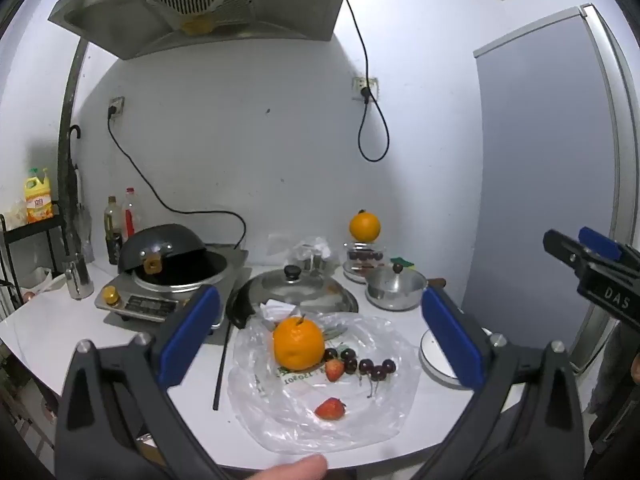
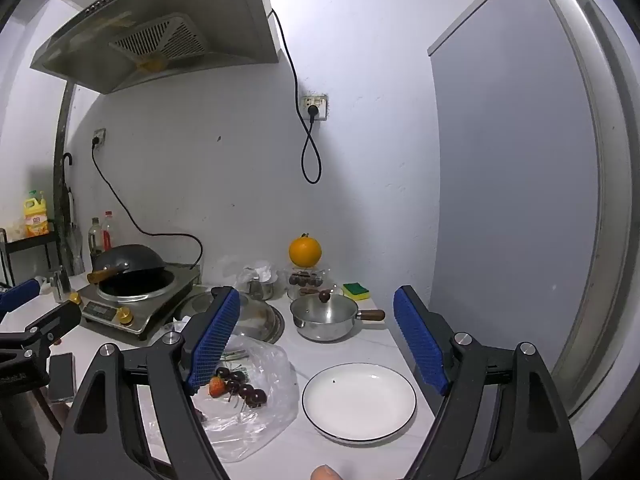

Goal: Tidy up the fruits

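The white bench [image 1: 52, 332] carries a clear plastic bag [image 1: 324, 384] spread flat; this bag serves as the reference landmark. On the bag rests an orange [image 1: 298, 344] at its far side. Just right of the orange lies a cluster of dark cherries [image 1: 368, 366], with one strawberry [image 1: 334, 370] touching the cluster. A second strawberry [image 1: 330, 409] lies apart, nearer the bag's front edge.

Right of the bag sits a white plate [image 2: 359, 400] with a dark rim, nothing on it. Behind the bag lies a steel pan lid [image 1: 298, 290]. Behind and right of the bag stands a small lidded saucepan [image 2: 325, 316]. Further back, a second orange [image 2: 305, 251] sits on a glass jar [image 2: 306, 280] holding dark fruit. Behind and left of the bag stands an induction cooker [image 1: 160, 296] with a black wok [image 1: 160, 248] tilted on it.

The left gripper [image 1: 320, 334] hovers above the bag, its fingers spread wide, holding nothing. The right gripper [image 2: 316, 338] hovers between bag and plate, its fingers likewise spread wide, holding nothing.
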Available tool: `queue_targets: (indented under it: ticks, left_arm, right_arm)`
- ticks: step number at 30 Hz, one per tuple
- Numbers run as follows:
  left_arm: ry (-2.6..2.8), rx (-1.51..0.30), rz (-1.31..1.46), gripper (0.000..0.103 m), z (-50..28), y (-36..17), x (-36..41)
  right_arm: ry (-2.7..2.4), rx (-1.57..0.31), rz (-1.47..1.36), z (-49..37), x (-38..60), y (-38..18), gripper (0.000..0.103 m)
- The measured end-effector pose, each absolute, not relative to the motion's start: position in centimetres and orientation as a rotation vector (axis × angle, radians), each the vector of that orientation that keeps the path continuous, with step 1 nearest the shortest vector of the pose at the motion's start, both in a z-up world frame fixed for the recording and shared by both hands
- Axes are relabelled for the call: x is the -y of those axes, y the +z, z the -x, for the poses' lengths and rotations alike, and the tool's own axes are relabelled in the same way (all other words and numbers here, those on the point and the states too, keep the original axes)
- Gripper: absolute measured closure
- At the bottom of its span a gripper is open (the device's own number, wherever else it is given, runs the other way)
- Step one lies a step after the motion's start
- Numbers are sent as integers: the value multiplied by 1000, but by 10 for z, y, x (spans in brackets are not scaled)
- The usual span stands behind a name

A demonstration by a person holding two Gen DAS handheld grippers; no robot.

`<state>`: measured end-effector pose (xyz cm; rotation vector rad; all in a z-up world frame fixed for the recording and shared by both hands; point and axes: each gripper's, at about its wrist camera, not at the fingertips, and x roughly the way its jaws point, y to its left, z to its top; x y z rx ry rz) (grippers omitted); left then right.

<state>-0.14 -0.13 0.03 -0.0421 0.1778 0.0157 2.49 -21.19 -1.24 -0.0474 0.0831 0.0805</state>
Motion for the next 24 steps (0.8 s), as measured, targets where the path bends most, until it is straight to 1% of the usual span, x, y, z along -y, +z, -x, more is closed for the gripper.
queue_targets:
  ticks: [24]
  left_arm:
    - [2, -174, 50, 1, -1, 1, 1]
  right_arm:
    - [88, -106, 44, -27, 212, -13, 21]
